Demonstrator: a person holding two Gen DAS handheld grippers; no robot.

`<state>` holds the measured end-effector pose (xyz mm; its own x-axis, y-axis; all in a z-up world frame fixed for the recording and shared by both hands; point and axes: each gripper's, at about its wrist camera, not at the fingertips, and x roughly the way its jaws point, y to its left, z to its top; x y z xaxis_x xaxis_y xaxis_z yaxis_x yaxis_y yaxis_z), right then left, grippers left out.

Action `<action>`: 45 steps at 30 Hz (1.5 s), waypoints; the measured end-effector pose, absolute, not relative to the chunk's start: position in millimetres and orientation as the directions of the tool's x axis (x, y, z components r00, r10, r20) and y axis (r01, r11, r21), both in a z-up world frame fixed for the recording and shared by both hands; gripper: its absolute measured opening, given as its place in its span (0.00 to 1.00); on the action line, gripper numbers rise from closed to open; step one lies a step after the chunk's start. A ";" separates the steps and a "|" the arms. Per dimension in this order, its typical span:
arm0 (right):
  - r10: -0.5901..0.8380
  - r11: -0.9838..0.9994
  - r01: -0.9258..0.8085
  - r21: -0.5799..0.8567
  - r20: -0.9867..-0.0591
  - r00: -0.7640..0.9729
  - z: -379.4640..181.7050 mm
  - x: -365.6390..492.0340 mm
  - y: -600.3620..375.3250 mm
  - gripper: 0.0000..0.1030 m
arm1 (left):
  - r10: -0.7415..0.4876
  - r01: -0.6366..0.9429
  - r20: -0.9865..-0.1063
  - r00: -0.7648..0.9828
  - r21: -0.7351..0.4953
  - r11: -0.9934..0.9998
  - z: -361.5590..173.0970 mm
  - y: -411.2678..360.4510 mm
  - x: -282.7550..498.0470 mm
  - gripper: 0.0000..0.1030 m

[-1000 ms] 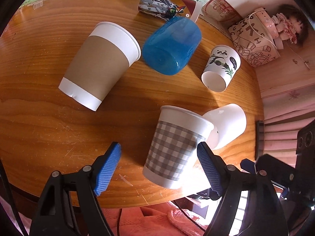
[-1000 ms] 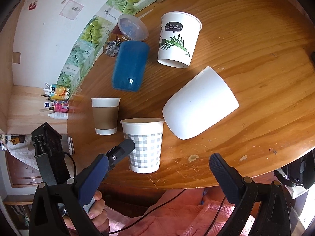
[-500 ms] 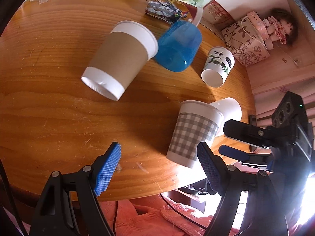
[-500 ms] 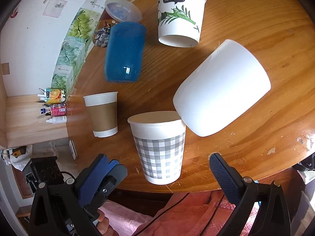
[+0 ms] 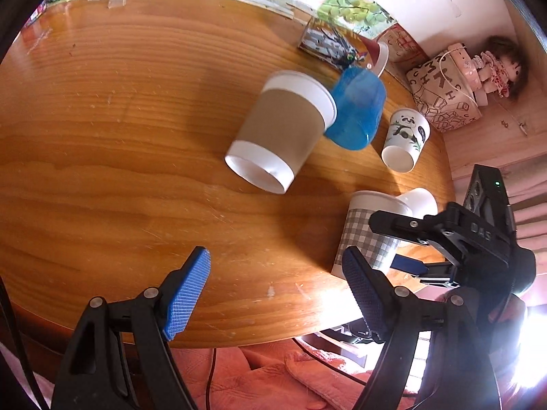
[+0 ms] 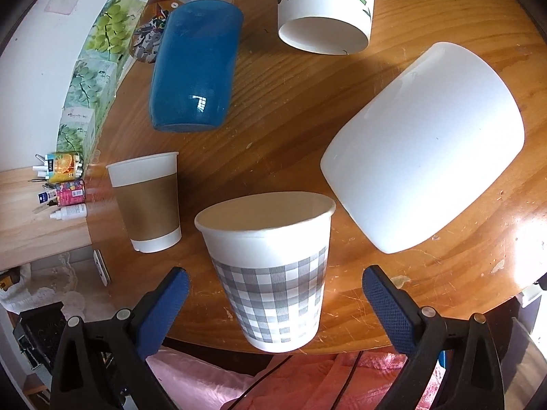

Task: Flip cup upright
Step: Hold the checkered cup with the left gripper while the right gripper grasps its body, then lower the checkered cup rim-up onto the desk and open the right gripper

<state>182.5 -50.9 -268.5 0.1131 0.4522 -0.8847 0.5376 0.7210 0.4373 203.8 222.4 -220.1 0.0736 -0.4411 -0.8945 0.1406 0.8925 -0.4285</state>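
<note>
Wood grain runs across the round worktop (image 6: 273,109), where we see five cups; the grey checked cup (image 6: 273,273) stands upright near the front edge, mouth up, long axis vertical, its base close to the rim of the worktop. We hold the right tongs (image 6: 273,304) open, one blue pad on each side of that cup with a clear gap to both; in the left wrist view the right tongs (image 5: 403,249) cover much of the checked cup (image 5: 359,239), so its base is hard to make out there. Our left tongs (image 5: 273,287) are open too, over bare wood, gripping nothing. Just beside the checked cup, the plain white cup (image 6: 427,150) lies on its side, closed bottom toward us, mouth hidden; whether the two touch we cannot tell. Further back the blue cup (image 6: 195,68) stands mouth down; the panda cup (image 6: 324,7) is cut off by the frame's top; the brown-sleeved cup (image 6: 147,201) stands upright at the left.
</note>
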 end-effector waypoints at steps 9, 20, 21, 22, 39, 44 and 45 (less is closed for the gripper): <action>0.378 0.742 0.534 0.405 -0.911 0.166 -268.6 195.5 -49.0 0.87 | -0.421 0.178 -0.901 0.105 -0.399 0.899 -201.2 236.8 217.9 0.80; 0.298 0.802 0.454 0.388 -0.919 0.259 -251.0 202.6 -42.2 0.66 | -0.387 0.225 -0.910 0.145 -0.351 0.909 -178.2 241.6 231.9 0.80; 0.294 0.808 0.439 0.393 -0.915 0.277 -247.0 203.8 -40.8 0.66 | -0.384 0.232 -0.911 0.153 -0.345 0.910 -175.4 241.3 233.6 0.80; 0.293 0.810 0.427 0.401 -0.909 0.298 -242.9 204.1 -40.3 0.66 | -0.382 0.237 -0.910 0.161 -0.340 0.910 -173.1 242.0 234.7 0.80; 0.196 0.896 0.192 0.399 -0.746 0.636 -197.0 198.5 -35.0 0.66 | -0.332 0.297 -0.915 0.228 -0.259 0.919 -155.6 247.5 266.3 0.80; 0.127 0.948 0.116 0.296 -0.687 0.715 -187.3 186.2 -22.0 0.66 | -0.325 0.325 -0.922 0.209 -0.248 0.913 -157.7 243.1 269.7 0.80; 0.126 0.953 0.099 0.286 -0.673 0.729 -185.6 183.9 -19.7 0.66 | -0.326 0.332 -0.923 0.205 -0.247 0.910 -158.3 241.9 270.0 0.80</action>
